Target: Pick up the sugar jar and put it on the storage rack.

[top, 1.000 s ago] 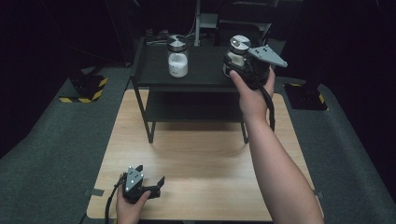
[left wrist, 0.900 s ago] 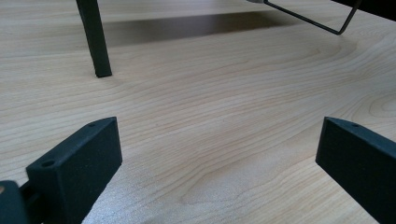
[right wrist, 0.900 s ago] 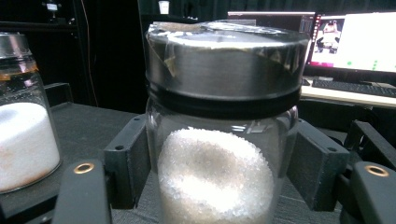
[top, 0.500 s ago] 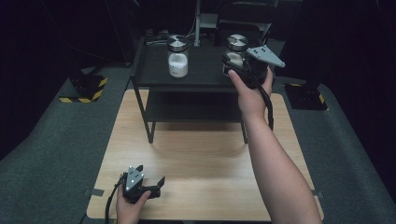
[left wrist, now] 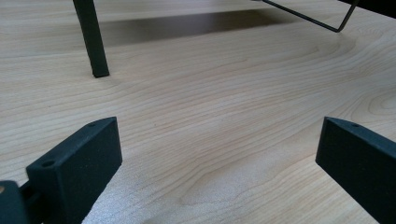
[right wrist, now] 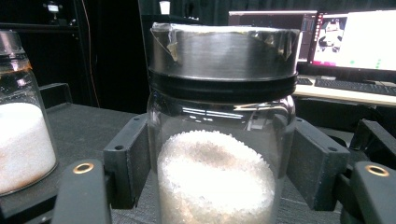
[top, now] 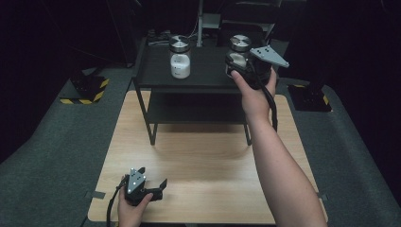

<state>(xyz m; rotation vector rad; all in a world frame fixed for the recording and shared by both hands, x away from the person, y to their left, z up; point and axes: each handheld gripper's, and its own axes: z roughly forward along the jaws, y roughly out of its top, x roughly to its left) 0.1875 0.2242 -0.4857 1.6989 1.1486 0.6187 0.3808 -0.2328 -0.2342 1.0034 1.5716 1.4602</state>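
Observation:
A glass jar with a metal lid, half full of white grains, stands at the right end of the black shelf's top. My right gripper is shut on it, one pad pressed on each side of the glass. From above, the right gripper reaches to this jar from the near side. A second, similar jar stands apart on the shelf's left part, and it also appears at the left edge of the right gripper view. My left gripper rests low on the wooden table, open, nothing between its jaws.
The black two-level shelf stands at the table's far half; one of its legs is ahead of the left gripper. Monitors and a keyboard sit beyond the shelf. Grey carpet surrounds the table, with yellow-black striped blocks at the left.
The held jar's lid looks less tipped towards the camera than a second ago. Both hands keep their places.

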